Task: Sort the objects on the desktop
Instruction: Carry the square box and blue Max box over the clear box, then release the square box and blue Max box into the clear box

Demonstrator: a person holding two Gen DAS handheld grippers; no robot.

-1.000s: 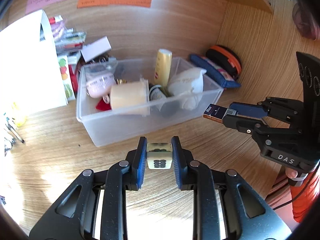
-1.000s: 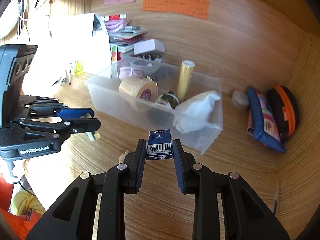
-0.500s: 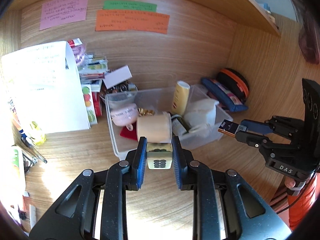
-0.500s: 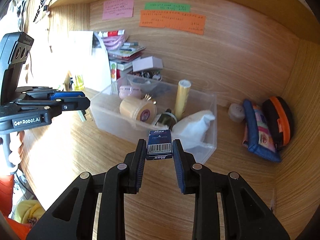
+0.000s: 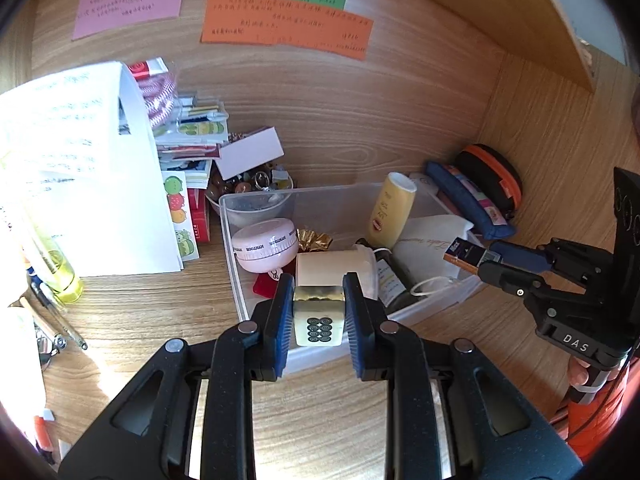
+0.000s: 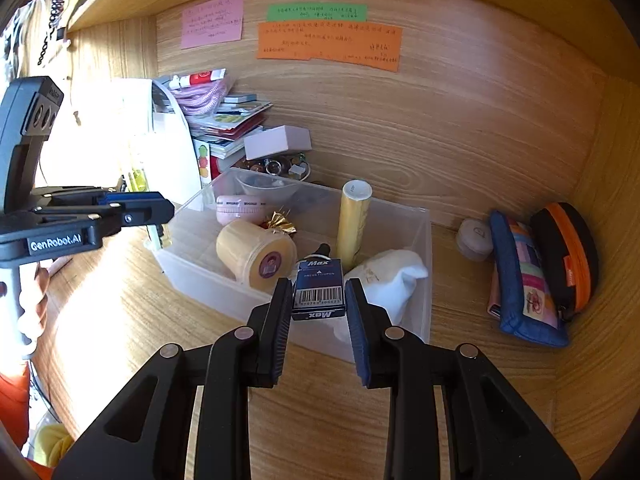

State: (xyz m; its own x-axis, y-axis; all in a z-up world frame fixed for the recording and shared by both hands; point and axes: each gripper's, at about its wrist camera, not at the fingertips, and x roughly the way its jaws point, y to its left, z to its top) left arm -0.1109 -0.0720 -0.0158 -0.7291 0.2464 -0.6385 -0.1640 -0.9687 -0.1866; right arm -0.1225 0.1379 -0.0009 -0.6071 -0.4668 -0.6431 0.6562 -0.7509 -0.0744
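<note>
Counter [image 6: 120, 320] crowded; clear bin [image 5: 256, 304] mid-scene, holding a cream jar [image 6: 256, 254], yellow tube [image 6: 354, 220], pink case [image 5: 266, 244]; left gripper [image 5: 319, 312] fingers clamp a dotted tile [image 5: 319, 316] above bin's near wall; right gripper [image 6: 319, 300] grips blue Max box [image 6: 319, 290] likewise.

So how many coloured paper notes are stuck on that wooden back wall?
3: a pink note on the left, a green note to its right, and an orange note just below the green one. None seems hidden.
</note>
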